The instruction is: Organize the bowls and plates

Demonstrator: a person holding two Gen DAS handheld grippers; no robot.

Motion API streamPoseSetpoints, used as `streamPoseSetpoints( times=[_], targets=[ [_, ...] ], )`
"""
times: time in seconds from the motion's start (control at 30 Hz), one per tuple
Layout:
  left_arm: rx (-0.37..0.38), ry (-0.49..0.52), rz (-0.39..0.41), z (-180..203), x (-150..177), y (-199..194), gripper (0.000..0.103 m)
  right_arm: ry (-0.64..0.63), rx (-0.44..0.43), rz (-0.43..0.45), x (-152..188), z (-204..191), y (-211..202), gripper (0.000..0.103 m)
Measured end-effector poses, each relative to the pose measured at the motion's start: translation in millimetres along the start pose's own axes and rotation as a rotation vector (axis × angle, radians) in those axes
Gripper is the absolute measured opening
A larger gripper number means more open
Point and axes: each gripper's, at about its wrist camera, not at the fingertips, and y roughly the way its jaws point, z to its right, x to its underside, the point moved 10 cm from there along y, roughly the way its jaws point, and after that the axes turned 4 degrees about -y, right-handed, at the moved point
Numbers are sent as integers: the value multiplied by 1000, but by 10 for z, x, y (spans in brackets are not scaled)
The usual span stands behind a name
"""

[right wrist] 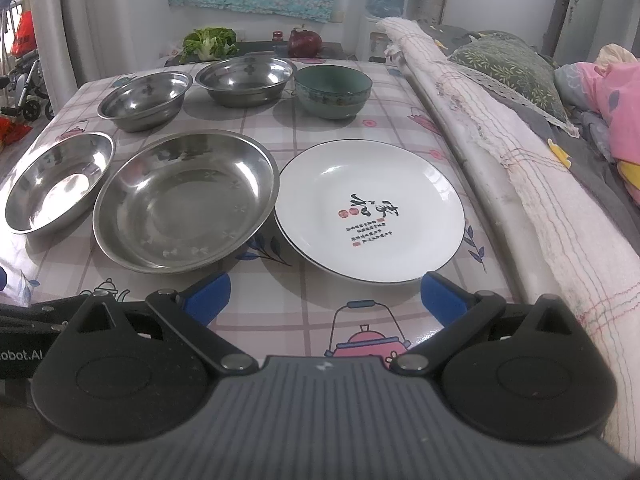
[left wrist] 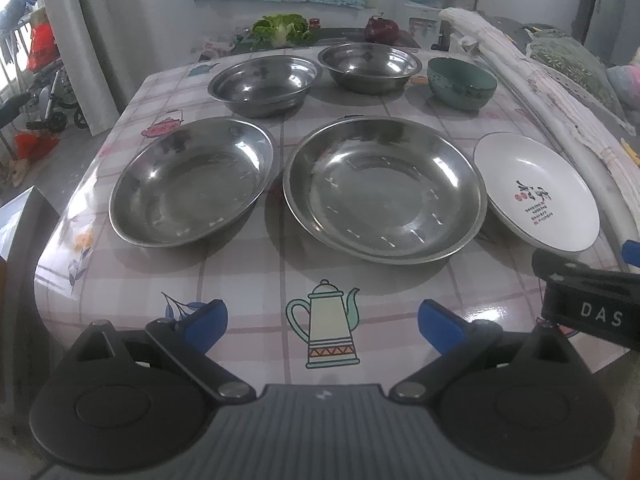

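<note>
Pink-and-grey checked bench (right wrist: 400,120) cloth printed with teapots; silver steel plates (right wrist: 186,204) and bowls (right wrist: 246,80); teal bowl (right wrist: 334,90); white plate (right wrist: 370,210), dark-rimmed, with black script and red seals; blue jaws

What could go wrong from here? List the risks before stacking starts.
1. The white plate lies close to the big steel plate; fingers slipped under its rim may knock the neighbour.
2. The steel dishes look slick and shallow, so a rim pinch could slip.
3. The green bowl sits near the rolled cloth, which may crowd the right gripper.
</note>
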Motion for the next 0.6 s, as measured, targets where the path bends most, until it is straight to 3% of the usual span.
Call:
streamPoseSetpoints(
  times=[0.6],
  targets=[
    [-3, -5, -9, -31, 2, 10, 102, 2, 1, 1, 1, 2, -5, 102]
  ],
)
